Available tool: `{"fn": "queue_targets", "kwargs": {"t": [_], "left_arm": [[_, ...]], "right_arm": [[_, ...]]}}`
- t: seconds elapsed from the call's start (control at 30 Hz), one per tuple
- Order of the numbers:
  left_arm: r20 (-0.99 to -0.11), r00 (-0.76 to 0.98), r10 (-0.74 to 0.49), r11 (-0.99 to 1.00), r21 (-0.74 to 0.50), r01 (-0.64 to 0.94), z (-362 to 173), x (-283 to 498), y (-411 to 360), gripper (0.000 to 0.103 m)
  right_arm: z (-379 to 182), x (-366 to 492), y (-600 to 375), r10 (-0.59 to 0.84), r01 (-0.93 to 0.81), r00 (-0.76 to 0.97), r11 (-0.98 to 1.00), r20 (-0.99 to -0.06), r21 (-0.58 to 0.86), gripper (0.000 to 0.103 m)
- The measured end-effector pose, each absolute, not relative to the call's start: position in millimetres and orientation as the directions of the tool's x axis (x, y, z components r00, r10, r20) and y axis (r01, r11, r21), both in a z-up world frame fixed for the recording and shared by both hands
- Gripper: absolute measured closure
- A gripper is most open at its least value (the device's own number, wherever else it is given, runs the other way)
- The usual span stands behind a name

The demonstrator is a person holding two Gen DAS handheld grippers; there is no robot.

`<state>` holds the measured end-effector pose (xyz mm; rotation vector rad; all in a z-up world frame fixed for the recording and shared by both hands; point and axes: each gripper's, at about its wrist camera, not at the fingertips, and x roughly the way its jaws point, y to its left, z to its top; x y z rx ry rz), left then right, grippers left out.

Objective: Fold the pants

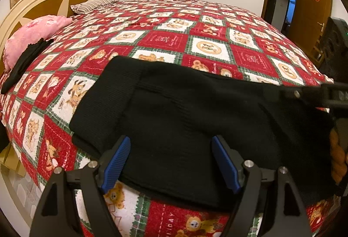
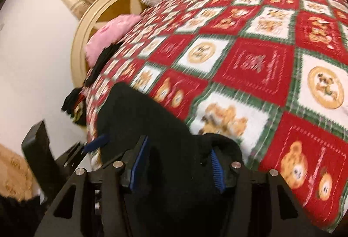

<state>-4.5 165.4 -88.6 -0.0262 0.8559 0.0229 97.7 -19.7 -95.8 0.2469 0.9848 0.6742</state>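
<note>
The black knit pants (image 1: 184, 119) lie across the near part of the bed, waistband end at the left. My left gripper (image 1: 171, 163) is open, its blue-padded fingers (image 1: 117, 163) spread just above the near edge of the pants. The right gripper shows at the right edge of the left wrist view (image 1: 326, 93), over the pants' right end. In the blurred right wrist view my right gripper (image 2: 176, 163) is open, its blue pads (image 2: 139, 163) on either side of bunched black pants fabric (image 2: 174, 171). The left gripper's blue finger shows at the left (image 2: 95, 143).
The bed is covered by a red, white and green bear-pattern quilt (image 1: 206, 45). A pink pillow (image 1: 32, 34) with another black garment (image 1: 24, 65) on it lies by the round headboard (image 1: 26, 8). A striped pillow (image 1: 93, 5) lies at the back. A wooden door (image 1: 308, 8) stands at the right.
</note>
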Motion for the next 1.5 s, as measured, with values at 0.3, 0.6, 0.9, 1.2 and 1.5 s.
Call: {"fn": "queue_targets", "kwargs": {"t": [0.3,0.6,0.9,1.2,1.5], "left_arm": [[-0.754,0.656,0.012,0.999,-0.011,-0.031,-89,-3,166,0.019],[-0.765,0.644,0.008,1.000,-0.004,-0.018,-81,-4,164,0.019],[-0.726,0.682,-0.090,0.992,-0.007,0.123,-53,-10,112,0.019],[-0.730,0.663,-0.165,0.968,0.009,0.250,-42,-21,59,0.019],[-0.747,0.645,-0.164,0.970,-0.003,0.243,-44,-20,58,0.019]], "right_arm": [[-97,118,-54,0.601,-0.265,0.412,0.798,-0.685,0.541,0.083],[-24,-2,-215,0.276,0.051,0.692,0.903,-0.667,0.426,0.062],[-22,-239,-437,-0.312,0.670,0.671,0.644,-0.672,0.369,0.062],[-56,-248,-480,-0.265,0.706,0.626,0.593,-0.733,0.387,0.062],[-59,-229,-482,-0.279,0.709,0.667,0.523,-0.691,0.473,0.062]]}}
